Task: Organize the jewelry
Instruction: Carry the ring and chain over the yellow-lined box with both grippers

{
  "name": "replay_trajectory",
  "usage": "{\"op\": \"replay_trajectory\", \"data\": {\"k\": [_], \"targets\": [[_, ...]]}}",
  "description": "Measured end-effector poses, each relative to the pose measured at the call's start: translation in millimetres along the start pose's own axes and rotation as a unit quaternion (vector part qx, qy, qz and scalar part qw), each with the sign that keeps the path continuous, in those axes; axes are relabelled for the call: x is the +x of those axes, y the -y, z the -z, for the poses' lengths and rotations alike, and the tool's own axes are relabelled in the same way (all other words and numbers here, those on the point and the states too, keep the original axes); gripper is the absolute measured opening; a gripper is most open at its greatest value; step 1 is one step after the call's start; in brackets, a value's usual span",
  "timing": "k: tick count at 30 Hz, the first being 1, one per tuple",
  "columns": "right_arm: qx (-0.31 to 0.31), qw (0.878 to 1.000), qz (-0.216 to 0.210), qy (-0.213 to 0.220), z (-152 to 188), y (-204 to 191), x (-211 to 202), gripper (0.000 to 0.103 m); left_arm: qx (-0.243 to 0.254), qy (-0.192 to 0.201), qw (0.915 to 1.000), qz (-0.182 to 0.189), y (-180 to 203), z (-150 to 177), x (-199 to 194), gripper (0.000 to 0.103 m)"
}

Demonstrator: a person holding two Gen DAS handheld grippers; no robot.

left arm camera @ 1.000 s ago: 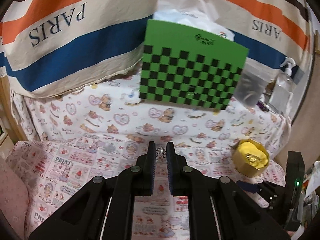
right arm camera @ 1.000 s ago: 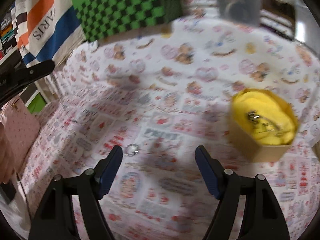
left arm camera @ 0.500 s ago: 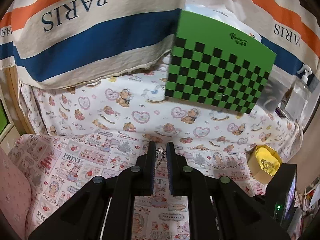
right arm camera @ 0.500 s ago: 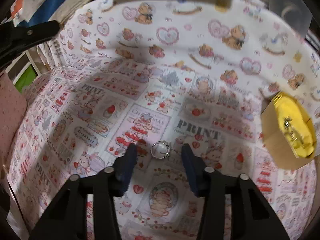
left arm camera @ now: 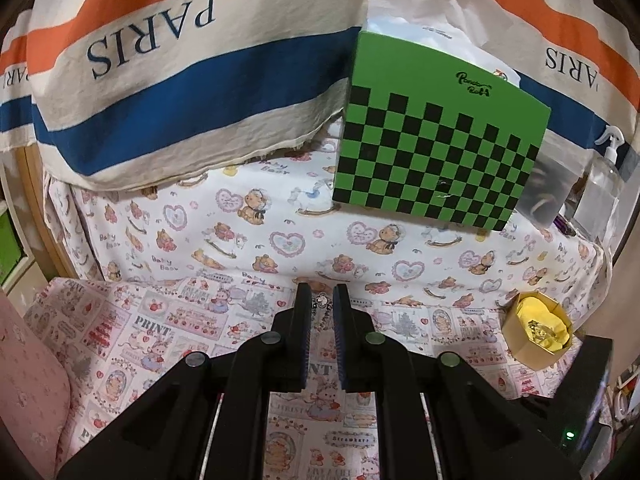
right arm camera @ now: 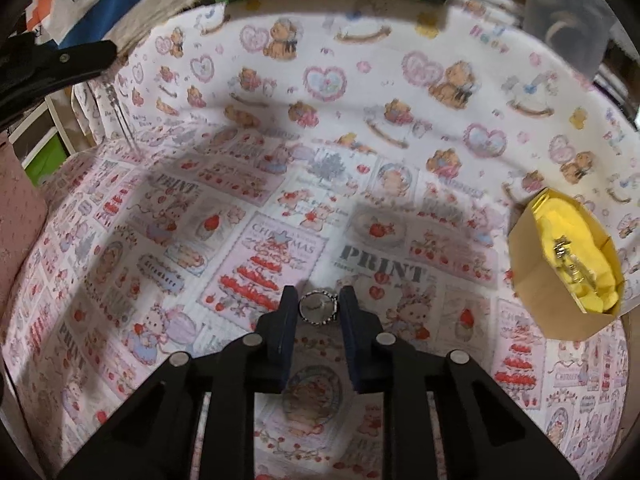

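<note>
R tool (right arm camera: 318, 308) jaws just been closing round small silver beaded ring (right arm camera: 318, 307), contact unclear; L tool (left arm camera: 322, 304) pinching partly hidden silver chain (left arm camera: 321, 309).

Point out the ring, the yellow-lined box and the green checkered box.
ring (right arm camera: 318, 307), right wrist view, its centre.
yellow-lined box (right arm camera: 532, 276), right wrist view, cardboard side wall.
green checkered box (left arm camera: 436, 152), left wrist view, checkered front face.

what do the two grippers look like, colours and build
Both are matte black plastic. The left gripper and right gripper each have two flat fingers faced with dark blue ribbed pads, driven by angled black link arms with round silver pivot pins. A green indicator light glows on the black unit at lower right of the left view.
</note>
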State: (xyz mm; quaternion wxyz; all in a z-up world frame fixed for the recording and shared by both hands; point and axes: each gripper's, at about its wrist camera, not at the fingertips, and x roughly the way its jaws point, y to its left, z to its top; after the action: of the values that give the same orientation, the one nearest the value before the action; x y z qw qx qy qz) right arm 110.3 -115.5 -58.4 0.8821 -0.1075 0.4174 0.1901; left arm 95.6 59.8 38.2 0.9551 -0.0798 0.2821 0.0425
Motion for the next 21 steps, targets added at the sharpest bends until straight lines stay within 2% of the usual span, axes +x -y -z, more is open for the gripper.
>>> {"op": "replay_trajectory", "data": {"k": [4,10,16,19,21], "targets": [[0.017,0.999,-0.011,0.03,0.0,5.0,-10.3,0.02,0.004,0.008,1.0,-0.005,0.6,0.3,-1.3,0.01],[0.021,0.995,0.006,0.092,-5.4,13.7,-40.9,0.02,0.005,0.02,0.9998,-0.003,1.1,-0.3,-6.8,0.01],[0.039,0.989,-0.001,0.14,-3.9,28.4,-69.3,0.02,0.018,0.033,0.9993,0.004,10.3,0.1,-17.1,0.01],[0.046,0.986,0.009,0.162,-2.1,36.0,-83.9,0.02,0.02,0.033,0.999,0.023,18.2,-3.1,-30.1,0.01],[0.048,0.982,0.014,0.181,-1.7,43.5,-94.2,0.02,0.024,0.054,0.9963,0.062,26.8,-7.0,-52.7,0.01]]}}
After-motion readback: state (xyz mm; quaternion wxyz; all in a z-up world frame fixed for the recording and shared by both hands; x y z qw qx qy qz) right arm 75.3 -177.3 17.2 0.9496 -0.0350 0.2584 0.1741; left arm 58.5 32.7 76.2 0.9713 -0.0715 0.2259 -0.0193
